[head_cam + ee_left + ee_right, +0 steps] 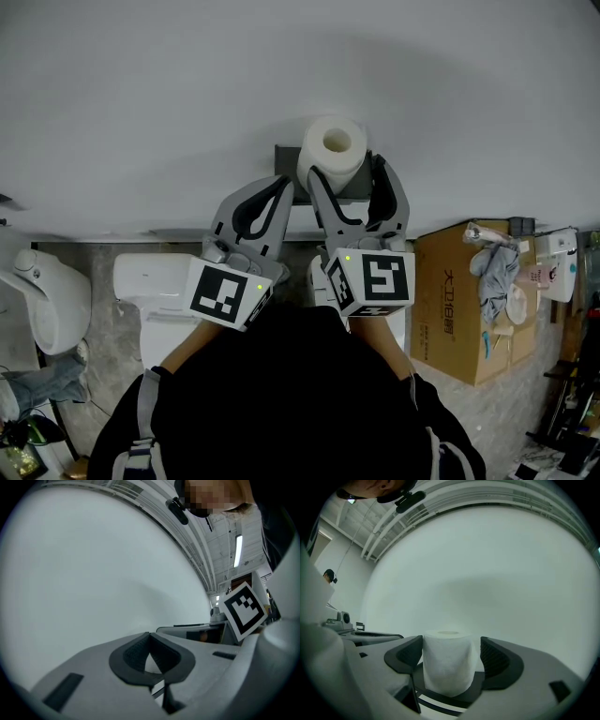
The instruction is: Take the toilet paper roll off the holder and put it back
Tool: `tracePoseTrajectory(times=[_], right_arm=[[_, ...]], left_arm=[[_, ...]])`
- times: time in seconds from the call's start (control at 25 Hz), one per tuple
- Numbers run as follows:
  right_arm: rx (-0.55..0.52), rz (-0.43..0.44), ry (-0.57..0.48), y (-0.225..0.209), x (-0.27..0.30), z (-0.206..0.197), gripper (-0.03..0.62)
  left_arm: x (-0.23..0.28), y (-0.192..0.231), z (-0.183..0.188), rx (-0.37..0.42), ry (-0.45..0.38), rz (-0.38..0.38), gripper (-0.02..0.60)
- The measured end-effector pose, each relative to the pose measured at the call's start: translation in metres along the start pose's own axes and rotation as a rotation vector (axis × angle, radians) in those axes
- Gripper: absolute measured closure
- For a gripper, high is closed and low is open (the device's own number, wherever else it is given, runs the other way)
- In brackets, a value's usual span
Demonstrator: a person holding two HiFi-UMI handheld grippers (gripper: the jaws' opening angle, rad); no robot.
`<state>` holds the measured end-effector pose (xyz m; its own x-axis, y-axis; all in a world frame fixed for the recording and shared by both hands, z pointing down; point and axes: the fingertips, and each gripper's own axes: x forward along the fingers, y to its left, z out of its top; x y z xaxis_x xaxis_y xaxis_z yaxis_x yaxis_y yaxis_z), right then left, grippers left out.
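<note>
A white toilet paper roll (333, 150) (447, 663) stands upright on a dark holder (285, 157) (477, 689) fixed to the white wall. My right gripper (345, 169) (451, 644) is open, one jaw on each side of the roll. Its left jaw lies against the paper, while a gap shows between the paper and the right jaw. My left gripper (284, 185) (150, 637) is shut with nothing in it, just left of the roll by the holder's left end.
Below the holder stands a white toilet (150, 281). At the right, an open cardboard box (455, 309) holds cloth and small items. A white fixture (42, 295) sits at the far left. The wall (187, 94) is close ahead.
</note>
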<state>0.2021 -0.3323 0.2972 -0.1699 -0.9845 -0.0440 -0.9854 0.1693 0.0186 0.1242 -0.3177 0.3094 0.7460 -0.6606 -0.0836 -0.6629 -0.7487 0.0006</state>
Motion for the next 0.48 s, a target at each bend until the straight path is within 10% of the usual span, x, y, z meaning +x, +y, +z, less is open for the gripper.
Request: tracePoseTrajectory(times=[0.4,0.48], right_arm=[[-0.030,0.006,-0.062,0.009,-0.031,0.019,0.230],[-0.028,0.001,-0.070,0.008,-0.038,0.021,0.313]], left_arm=[[-0.004,-0.015,-0.004,-0.019,0.045,-0.018,0.575],[-0.005,-0.019,-0.003,-0.015,0.044,-0.024,0.575]])
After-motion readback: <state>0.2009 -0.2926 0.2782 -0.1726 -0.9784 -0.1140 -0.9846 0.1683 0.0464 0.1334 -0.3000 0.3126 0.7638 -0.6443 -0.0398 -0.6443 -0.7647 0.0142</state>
